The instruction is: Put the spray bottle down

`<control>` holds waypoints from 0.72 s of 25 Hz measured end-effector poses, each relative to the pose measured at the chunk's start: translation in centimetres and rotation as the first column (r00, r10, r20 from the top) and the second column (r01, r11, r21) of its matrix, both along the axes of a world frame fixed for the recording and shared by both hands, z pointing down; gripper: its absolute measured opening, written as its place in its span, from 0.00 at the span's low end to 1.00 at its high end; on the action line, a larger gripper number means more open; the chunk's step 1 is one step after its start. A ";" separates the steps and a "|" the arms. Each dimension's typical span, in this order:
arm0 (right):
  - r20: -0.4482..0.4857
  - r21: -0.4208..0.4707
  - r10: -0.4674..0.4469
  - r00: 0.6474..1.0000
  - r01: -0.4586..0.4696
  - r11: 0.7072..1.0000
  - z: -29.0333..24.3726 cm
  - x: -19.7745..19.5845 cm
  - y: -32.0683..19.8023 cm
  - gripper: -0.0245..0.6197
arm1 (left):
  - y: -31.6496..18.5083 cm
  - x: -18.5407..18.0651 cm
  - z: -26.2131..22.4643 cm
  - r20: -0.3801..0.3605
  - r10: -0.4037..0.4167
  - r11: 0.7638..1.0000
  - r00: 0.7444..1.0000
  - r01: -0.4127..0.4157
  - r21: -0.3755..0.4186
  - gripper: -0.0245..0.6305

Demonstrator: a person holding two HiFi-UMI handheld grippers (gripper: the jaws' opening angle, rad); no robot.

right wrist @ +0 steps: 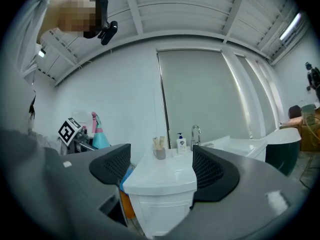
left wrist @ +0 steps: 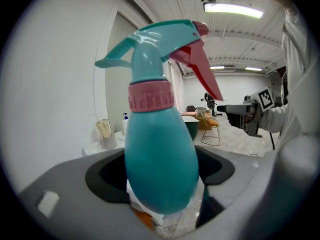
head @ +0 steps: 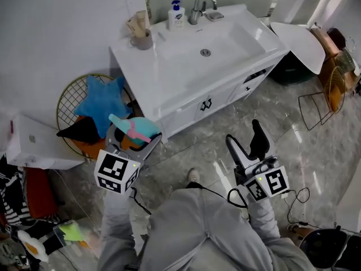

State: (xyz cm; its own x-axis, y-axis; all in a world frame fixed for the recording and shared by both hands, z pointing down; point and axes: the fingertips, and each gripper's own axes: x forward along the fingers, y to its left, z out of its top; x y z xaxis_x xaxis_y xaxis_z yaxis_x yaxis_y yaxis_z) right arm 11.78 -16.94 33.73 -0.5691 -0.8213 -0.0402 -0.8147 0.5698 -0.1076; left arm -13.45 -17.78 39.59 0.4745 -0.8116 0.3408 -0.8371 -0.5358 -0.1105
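A: What is the biggest thing here?

B: The white table [head: 169,66] with a basin in its top. It stands against the wall, and I place all other things from it.

A: What is beside the table?

B: At the end of the table where the cup stands, a round wire basket [head: 63,103] is on the floor. It holds a blue star cushion [head: 101,97].

A: Where are the two tongs?

B: Both are in front of the table, over the floor. The left tongs [head: 131,140] are just before the table's front corner on the basket side. The right tongs [head: 243,137] are before the other half of the front, well apart from the left ones.

A: How do the tongs stand?

B: The left tongs are closed around the round body of the spray bottle [left wrist: 160,149]. The right tongs [right wrist: 160,171] are wide apart and hold nothing. Between them I see only the table, far behind.

A: So where is the spray bottle?

B: In the air in the left tongs, just before that corner of the table and touching no surface. It is teal, with a pink collar and a pink trigger.

A: And the small things?

B: A cup [head: 142,37] is at the table's back corner on the basket side. A soap bottle [head: 176,14] is beside the tap [head: 198,5].
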 end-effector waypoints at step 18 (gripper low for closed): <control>0.016 -0.034 0.049 0.999 -0.048 0.998 0.9 0.7 -13.0 0.61 | -23.4 2.5 8.2 0.016 -0.036 0.998 0.999 0.037 -0.058 0.72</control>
State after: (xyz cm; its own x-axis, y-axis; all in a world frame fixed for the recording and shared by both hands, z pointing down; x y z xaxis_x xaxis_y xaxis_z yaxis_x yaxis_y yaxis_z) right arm 12.44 -29.90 34.62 -0.5282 -0.8488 -0.0214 -0.8390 0.5257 -0.1404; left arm -10.92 -41.20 47.76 0.4396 -0.8065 0.3952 -0.8546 -0.5110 -0.0923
